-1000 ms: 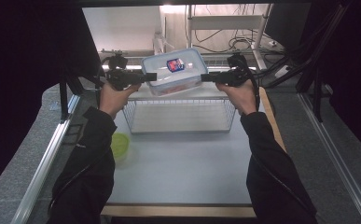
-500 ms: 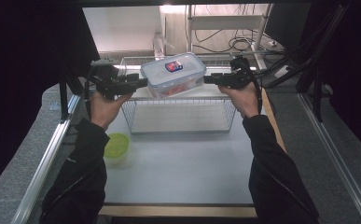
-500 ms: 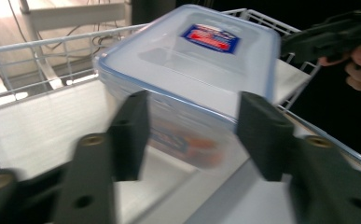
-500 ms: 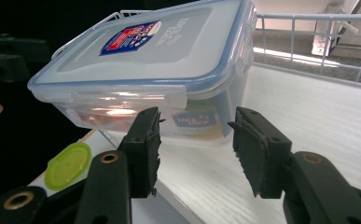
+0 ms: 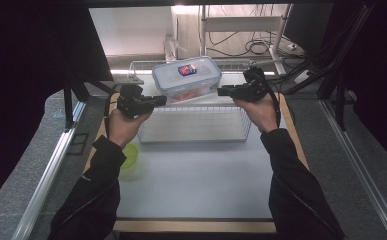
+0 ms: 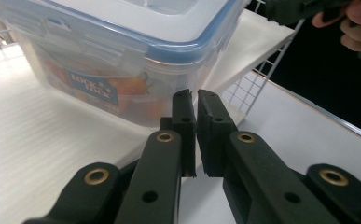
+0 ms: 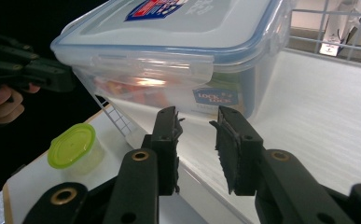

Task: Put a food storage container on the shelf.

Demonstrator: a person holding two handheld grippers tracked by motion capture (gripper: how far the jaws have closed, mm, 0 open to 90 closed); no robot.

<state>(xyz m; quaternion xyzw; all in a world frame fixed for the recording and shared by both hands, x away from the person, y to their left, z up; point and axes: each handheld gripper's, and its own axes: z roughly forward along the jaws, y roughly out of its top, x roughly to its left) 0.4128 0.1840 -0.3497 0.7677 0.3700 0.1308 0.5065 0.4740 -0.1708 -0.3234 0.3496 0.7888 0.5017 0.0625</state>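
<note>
Since the earlier high views, both grippers have been drawn back from the food box [image 5: 186, 79], which was held between them then and is now set on the white top of the wire rack [image 5: 196, 131], at its far side, with its lid clipped shut. The left gripper [image 5: 162, 99] is held just short of the box's left end, its jaws almost closed with only a thin slit between them and nothing gripped, as is seen in the left gripper view, where the box [image 6: 122, 56] sits just beyond the tips. The right gripper [image 5: 222, 91] is held near the box's right end, its jaws parted by a moderate gap and likewise empty; in the right gripper view the box [image 7: 178, 60] stands close ahead of them. The placing is judged to be done or nearly so. What could go wrong from here: the box appears to be set close to the rack's edge in the right gripper view, so it could be nudged off if either gripper were swung sideways while being pulled away; a jaw could also be caught under a lid clip and the lid sprung open. One food box is counted, one wire rack, one small green-lidded tub [image 5: 129, 156] on the table [image 5: 196, 185] near the left sleeve, and two grippers
</note>
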